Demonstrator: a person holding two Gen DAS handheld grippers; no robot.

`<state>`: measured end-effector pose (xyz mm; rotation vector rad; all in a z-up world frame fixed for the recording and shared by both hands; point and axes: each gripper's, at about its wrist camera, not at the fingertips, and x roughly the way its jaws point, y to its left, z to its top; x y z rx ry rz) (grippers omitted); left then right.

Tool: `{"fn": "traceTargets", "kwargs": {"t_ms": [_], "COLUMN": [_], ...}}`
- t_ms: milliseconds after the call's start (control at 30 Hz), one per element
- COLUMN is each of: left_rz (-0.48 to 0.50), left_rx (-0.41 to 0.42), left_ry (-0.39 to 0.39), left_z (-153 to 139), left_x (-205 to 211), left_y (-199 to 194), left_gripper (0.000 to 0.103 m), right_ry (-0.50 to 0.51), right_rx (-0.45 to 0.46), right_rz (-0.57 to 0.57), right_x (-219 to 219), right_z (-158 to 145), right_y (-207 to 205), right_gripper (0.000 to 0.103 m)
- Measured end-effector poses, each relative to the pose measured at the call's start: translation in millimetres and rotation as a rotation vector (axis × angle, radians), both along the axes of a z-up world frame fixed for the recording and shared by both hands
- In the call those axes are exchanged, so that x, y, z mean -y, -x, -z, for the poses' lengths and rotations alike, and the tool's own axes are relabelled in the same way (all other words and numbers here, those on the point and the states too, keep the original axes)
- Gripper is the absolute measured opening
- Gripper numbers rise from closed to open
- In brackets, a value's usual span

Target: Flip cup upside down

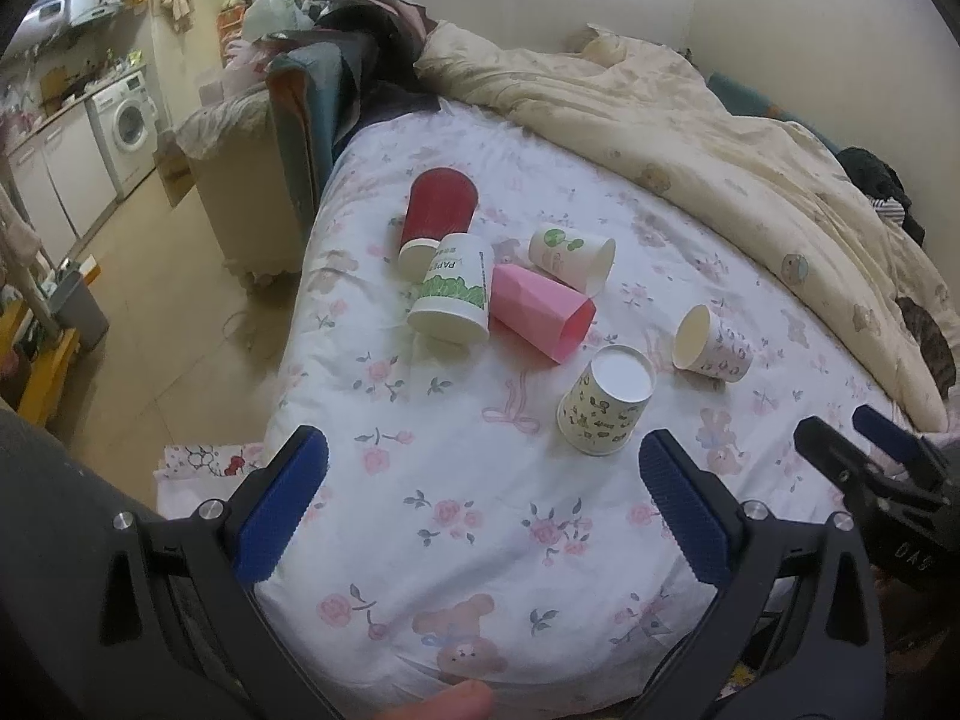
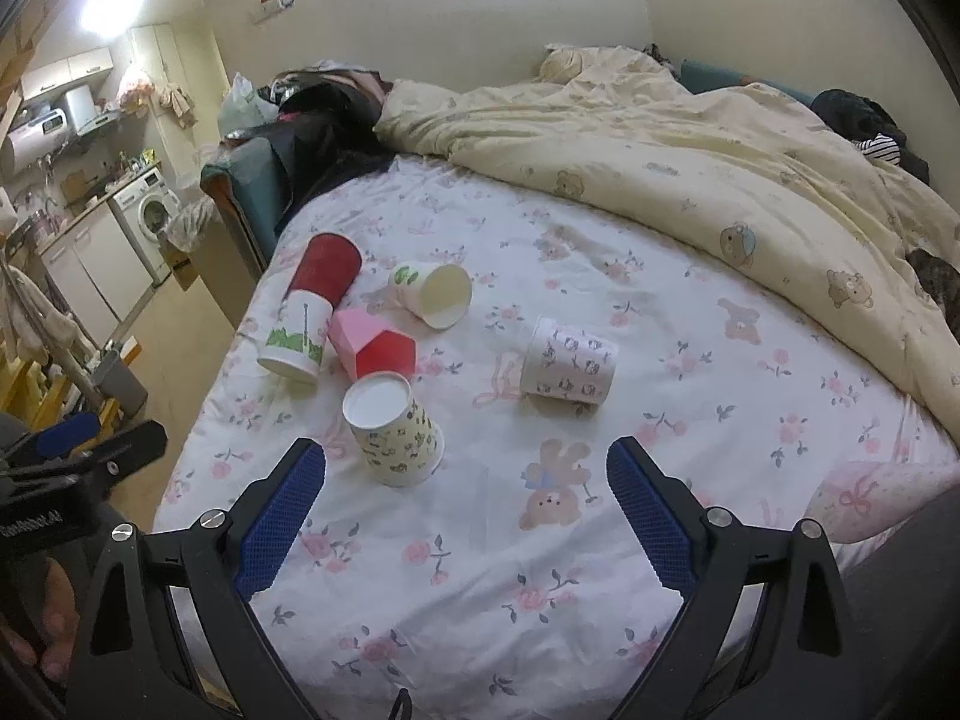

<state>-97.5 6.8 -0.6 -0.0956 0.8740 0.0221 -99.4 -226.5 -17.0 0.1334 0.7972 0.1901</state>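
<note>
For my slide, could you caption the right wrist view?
Open right gripper facing six cups on bedsheet; yellow-patterned cup already inverted.

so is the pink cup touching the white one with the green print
Touching. In the left wrist view the pink cup presses its side against the green-printed cup, no sheet showing between them.

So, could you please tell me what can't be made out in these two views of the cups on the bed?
- Red cup: its mouth end is hidden behind the green-print cup in the right wrist view.
- Green-print cup's lettering: only "PAPE" readable, the rest too small.
- Upside-down cup: its mouth faces the sheet, so the inside is unseen in both views.
- Right claw: cut off by the left view's edge.
</note>
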Motion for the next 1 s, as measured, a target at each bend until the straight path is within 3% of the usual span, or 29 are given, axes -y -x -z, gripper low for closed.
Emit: {"fn": "traceTargets", "kwargs": {"t_ms": [1000], "left_rz": [-0.006], "left_rx": [-0.013], "left_ry": [0.01], "left_z": [3.8], "left_x": [2.6], "left_y": [-2.9], "left_gripper": [0.103], "right_ry": [0.005], "right_rx": [-0.011], "right_rz": [-0.007], "right_x": [-2.8], "right_z": [4.1], "right_y": [-2.6], "right_gripper": [0.097]}}
